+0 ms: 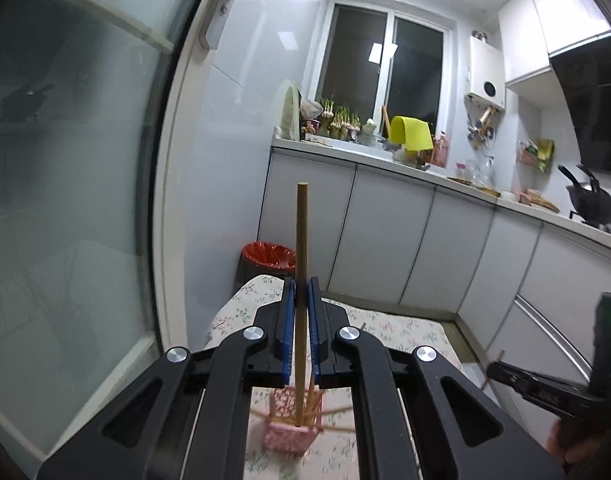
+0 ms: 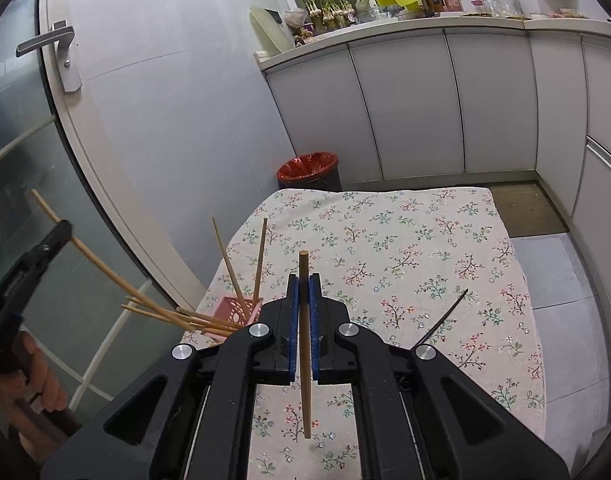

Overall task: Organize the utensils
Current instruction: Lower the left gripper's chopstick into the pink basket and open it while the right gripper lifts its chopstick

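My left gripper [image 1: 301, 284] is shut on a wooden chopstick [image 1: 301, 232] held upright, its lower end inside the pink perforated holder [image 1: 285, 436] below. The right wrist view shows that gripper [image 2: 59, 232] at the left, its chopstick [image 2: 93, 260] slanting down into the holder [image 2: 235, 310], where several other chopsticks lean out. My right gripper [image 2: 304, 280] is shut on another chopstick [image 2: 305, 380], which hangs above the floral tablecloth [image 2: 405, 240], to the right of the holder. The right gripper [image 1: 501, 372] also appears low right in the left wrist view.
A frosted glass door [image 2: 45, 160] with a handle [image 2: 45, 42] stands close on the left. A red-lined bin [image 2: 309, 170] sits beyond the table. White cabinets [image 2: 405, 108] and a cluttered counter [image 2: 385, 20] line the back and right. A thin black strip [image 2: 445, 318] sticks up beside my right gripper.
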{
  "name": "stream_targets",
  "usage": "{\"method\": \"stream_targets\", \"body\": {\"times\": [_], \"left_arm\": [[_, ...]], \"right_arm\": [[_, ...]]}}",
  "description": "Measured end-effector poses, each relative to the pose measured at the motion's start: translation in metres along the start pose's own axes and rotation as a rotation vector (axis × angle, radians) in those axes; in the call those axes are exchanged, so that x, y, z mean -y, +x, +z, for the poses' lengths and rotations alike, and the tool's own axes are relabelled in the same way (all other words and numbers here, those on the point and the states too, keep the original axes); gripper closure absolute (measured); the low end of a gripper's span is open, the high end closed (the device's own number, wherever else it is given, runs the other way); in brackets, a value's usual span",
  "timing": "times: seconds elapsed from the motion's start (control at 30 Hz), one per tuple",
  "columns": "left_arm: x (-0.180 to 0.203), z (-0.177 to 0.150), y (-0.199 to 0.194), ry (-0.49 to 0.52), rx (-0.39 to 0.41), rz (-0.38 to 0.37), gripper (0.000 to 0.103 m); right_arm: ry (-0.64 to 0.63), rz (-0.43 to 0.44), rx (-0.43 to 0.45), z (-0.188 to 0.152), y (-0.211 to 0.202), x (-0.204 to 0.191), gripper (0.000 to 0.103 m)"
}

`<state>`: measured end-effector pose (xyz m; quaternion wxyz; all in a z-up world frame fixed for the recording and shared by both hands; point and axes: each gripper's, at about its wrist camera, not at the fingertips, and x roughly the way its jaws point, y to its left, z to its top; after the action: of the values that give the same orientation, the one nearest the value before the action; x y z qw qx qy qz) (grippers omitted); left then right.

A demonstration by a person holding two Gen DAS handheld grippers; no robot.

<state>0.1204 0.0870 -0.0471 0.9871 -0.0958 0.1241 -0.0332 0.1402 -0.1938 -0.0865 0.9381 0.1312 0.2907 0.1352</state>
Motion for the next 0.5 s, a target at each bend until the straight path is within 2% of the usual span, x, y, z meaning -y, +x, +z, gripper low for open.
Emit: {"method": "stream_targets", "body": {"times": [0.23,0.5], "left_arm": [[0.0,-0.023,0.051,0.01,-0.06,0.038,0.096],[-0.01,-0.035,0.075,-0.009,-0.12,0.022,0.096]], "right_arm": [[0.006,0.012,0.009,0.002,0.002,0.003,0.099],[0.01,-0.008,0.003,-0.001,0.004,0.006,0.099]]}}
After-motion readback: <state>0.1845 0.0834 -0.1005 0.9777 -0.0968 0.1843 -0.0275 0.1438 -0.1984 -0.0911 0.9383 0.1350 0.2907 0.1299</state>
